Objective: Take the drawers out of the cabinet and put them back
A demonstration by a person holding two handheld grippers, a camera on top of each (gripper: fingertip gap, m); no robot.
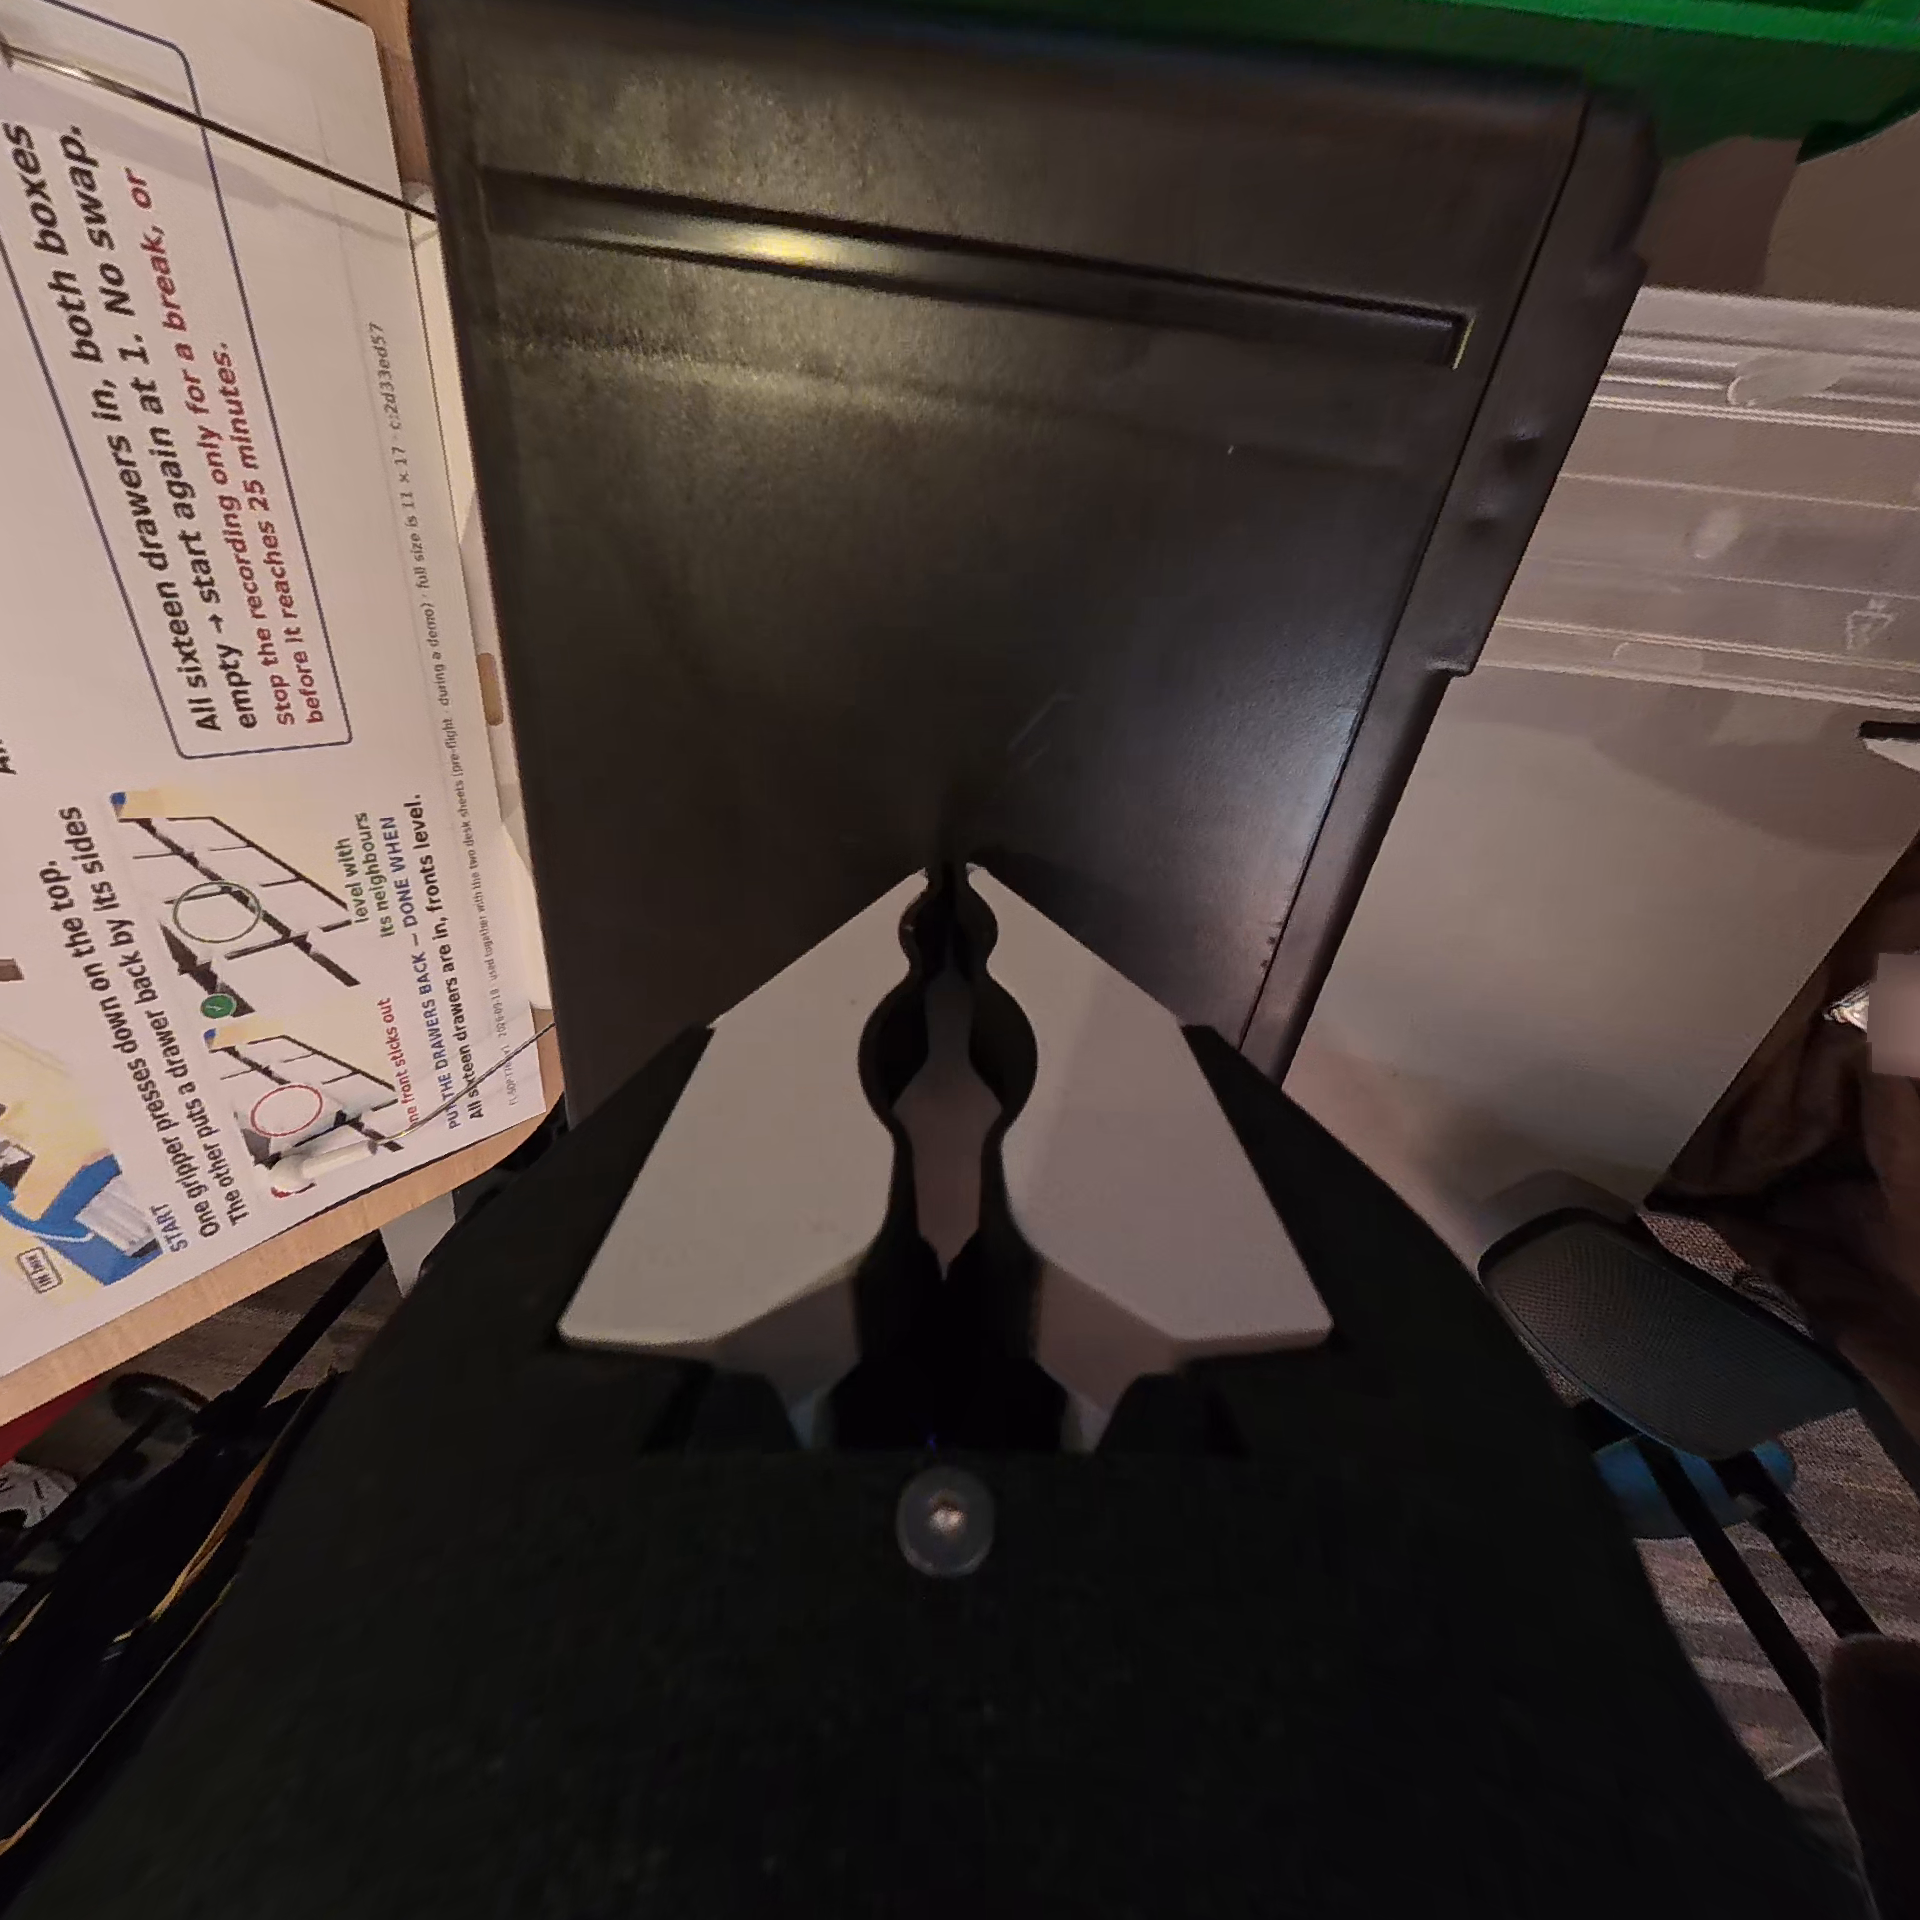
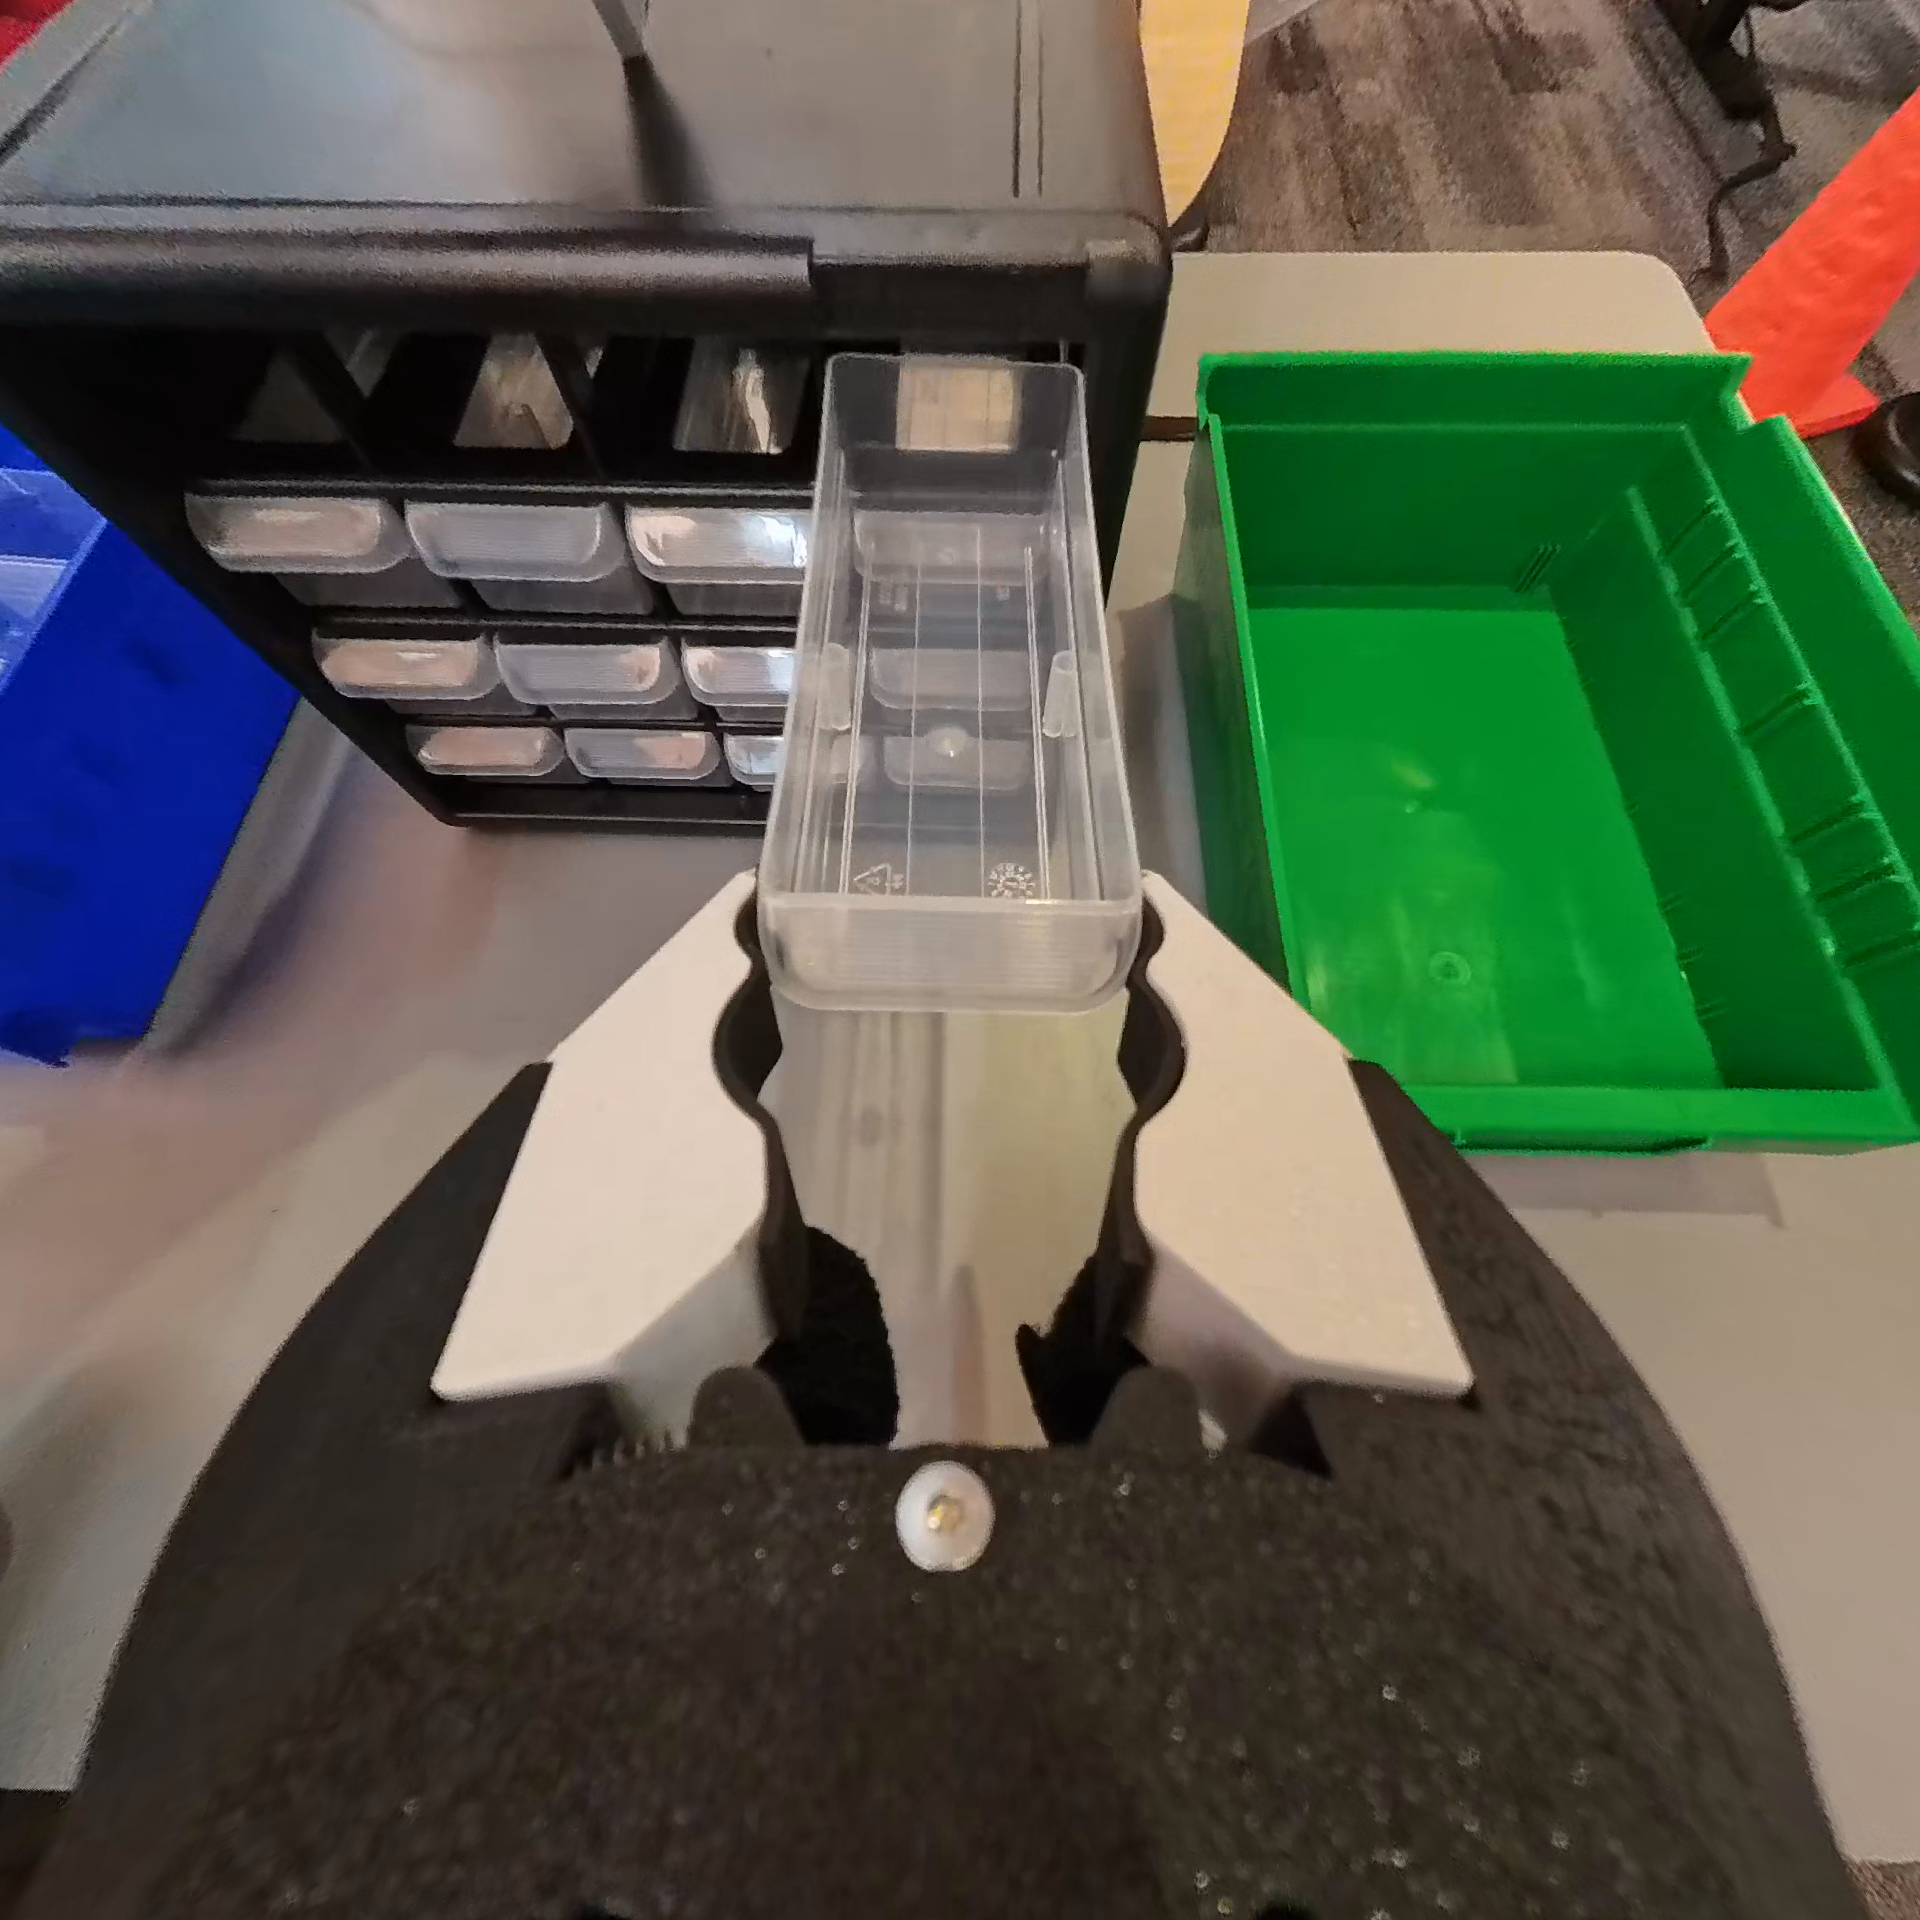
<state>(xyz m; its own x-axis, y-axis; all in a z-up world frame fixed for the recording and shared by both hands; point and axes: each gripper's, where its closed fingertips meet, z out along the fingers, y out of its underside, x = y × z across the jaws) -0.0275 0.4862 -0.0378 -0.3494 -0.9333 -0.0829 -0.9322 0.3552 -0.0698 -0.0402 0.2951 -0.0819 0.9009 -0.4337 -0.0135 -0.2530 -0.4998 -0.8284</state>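
The clear drawer [image 2: 940, 727] is sitting between the two fingers of the right gripper [image 2: 945, 935], which is squeezing its near end from both sides. The drawer is pointing straight away from the gripper, long way first, toward the black cabinet [image 2: 582, 260]. Its far end is just at the top right hole of the cabinet, and I cannot tell if it is already a little way inside. The drawer is tipping up a bit at the far end.

The other three holes in the cabinet's top row are looking empty. The three rows under them are holding their drawers, as far as the held drawer lets me see.

I think the next push needs to go straight ahead along the drawer's long side, and the drawer may need to lie flat first.

The left gripper [image 1: 948, 883] is shut with nothing in it, and its tips are pressing on or resting right at the cabinet's dark top.

A green bin [image 2: 1558, 748] is sitting just to the right of the cabinet, and it is empty. A blue bin [image 2: 94, 748] is sitting to the cabinet's left. A printed paper sheet [image 1: 208, 623] is lying beside the cabinet too.
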